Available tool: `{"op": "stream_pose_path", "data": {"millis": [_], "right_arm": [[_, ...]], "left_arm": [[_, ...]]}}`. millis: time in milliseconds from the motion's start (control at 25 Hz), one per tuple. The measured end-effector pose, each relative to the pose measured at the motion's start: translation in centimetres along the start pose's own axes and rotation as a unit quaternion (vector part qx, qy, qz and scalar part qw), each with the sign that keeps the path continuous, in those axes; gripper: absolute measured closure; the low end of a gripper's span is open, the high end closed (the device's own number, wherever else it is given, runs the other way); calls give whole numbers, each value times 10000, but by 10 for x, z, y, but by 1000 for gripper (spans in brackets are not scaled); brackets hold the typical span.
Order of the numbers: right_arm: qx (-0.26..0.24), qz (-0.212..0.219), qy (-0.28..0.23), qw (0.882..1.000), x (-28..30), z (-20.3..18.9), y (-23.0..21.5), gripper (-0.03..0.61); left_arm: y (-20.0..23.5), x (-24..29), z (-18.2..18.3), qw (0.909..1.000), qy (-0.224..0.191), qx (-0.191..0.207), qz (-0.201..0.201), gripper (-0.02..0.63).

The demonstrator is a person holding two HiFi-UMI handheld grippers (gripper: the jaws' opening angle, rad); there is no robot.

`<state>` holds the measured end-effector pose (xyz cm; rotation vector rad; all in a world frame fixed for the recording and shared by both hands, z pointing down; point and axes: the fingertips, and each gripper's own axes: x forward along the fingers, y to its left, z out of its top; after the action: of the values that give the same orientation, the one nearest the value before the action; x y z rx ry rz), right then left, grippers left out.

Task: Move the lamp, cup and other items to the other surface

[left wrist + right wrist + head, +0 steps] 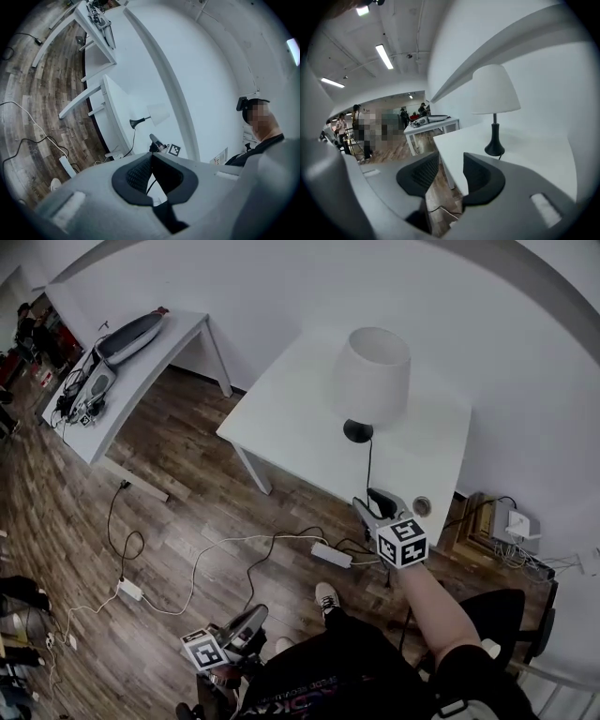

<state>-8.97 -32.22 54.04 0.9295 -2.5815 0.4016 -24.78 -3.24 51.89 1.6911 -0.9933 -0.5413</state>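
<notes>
A lamp with a white shade and a black base stands on the white table; its cord runs off the near edge. It also shows in the right gripper view as the lamp and, small, in the left gripper view as the lamp. A small round cup sits at the table's near edge. My right gripper hovers at that edge just left of the cup, and its jaws stand open with nothing between them. My left gripper hangs low over the floor, its tips together and empty.
A second white table stands at the far left with a grey appliance and cables on it. A power strip and loose cords lie on the wooden floor. Chargers sit on a low shelf by the right wall. People stand far off.
</notes>
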Motion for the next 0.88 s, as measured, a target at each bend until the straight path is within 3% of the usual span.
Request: {"op": "stream_pose_path", "data": {"millis": [200,520,640,880], "right_arm": [[-221,-541,12,9983,44,9,-70,390],[-35,-1171,-37,9931,121,25,-167,361],[10,-1238,-38,9923,144,30,-185,351],[-164,-982,-56,9950,179,42,-187,324]], "left_arm": [[6,12,-1,9996,-173,-158,178,617],[18,7,-6,9931,-784,-602,631,617],[23,8,-12,9912,-828,-712,754,617],[26,11,-14,9888,-837,-737,993,617]]}}
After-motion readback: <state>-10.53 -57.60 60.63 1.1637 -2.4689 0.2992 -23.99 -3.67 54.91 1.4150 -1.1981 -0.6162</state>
